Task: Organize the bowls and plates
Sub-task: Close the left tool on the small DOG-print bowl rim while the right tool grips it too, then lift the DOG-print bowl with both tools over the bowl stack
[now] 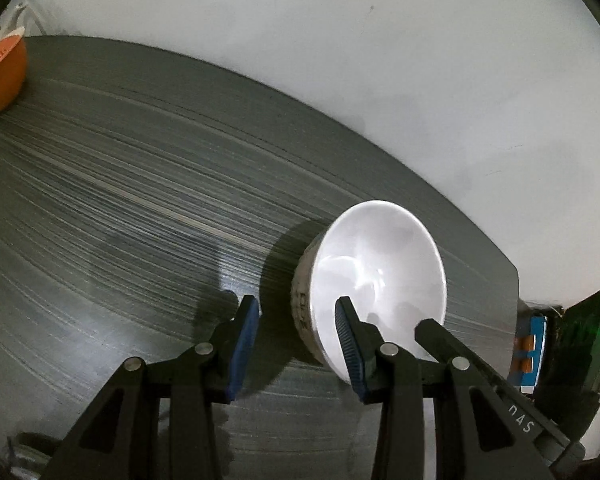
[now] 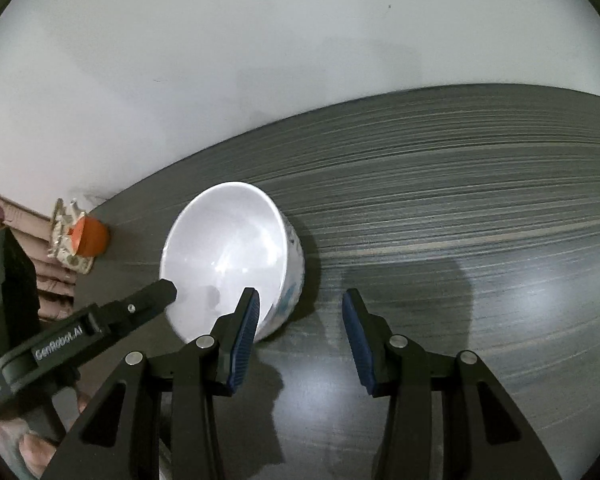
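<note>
A white bowl (image 1: 380, 264) with a printed outside stands on the dark grey table (image 1: 140, 200), between my two grippers. My left gripper (image 1: 298, 312) is open; its right finger reaches over the bowl's rim into the bowl, its left finger is outside the wall. In the right wrist view the same bowl (image 2: 228, 248) sits at centre left. My right gripper (image 2: 300, 304) is open; its left finger is over the bowl's rim, its right finger is over bare table. The left gripper's finger (image 2: 156, 294) shows there, touching the bowl's near rim.
An orange bowl (image 1: 0, 76) sits at the far left of the table, also in the right wrist view (image 2: 90, 236) next to crumpled packaging (image 2: 66, 240). A white wall (image 1: 340, 60) rises behind the table. The table's right edge (image 1: 514, 304) is close to the bowl.
</note>
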Available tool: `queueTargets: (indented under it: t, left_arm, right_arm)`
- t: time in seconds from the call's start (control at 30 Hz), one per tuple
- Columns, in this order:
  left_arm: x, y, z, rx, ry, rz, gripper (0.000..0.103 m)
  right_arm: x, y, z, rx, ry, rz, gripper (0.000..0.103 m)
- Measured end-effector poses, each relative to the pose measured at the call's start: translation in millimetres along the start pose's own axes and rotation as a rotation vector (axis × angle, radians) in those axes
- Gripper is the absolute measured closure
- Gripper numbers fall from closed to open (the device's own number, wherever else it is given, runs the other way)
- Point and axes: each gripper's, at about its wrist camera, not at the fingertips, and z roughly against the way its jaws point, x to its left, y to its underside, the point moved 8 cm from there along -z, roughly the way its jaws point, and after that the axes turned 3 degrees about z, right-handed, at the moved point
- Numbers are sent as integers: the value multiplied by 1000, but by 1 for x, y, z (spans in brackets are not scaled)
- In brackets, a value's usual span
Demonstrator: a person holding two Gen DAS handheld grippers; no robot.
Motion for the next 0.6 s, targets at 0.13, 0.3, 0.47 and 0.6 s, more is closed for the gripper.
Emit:
queueTargets:
  t: [0.13, 0.3, 0.47, 0.6]
  left_arm:
    - [1, 0, -9, 16, -12, 2, 64]
    - [-3, 5, -22, 33, -7, -8, 73]
    - [-9, 5, -25, 36, 14, -23, 84]
    - [-18, 17, -20, 38, -2, -58, 84]
  right_arm:
    - [6, -4, -15, 16, 14, 13, 61]
    - [13, -6, -30, 28, 20, 26, 63]
    - [12, -3, -34, 43, -8, 12, 82]
    - [8, 5, -28, 44, 0, 8, 82]
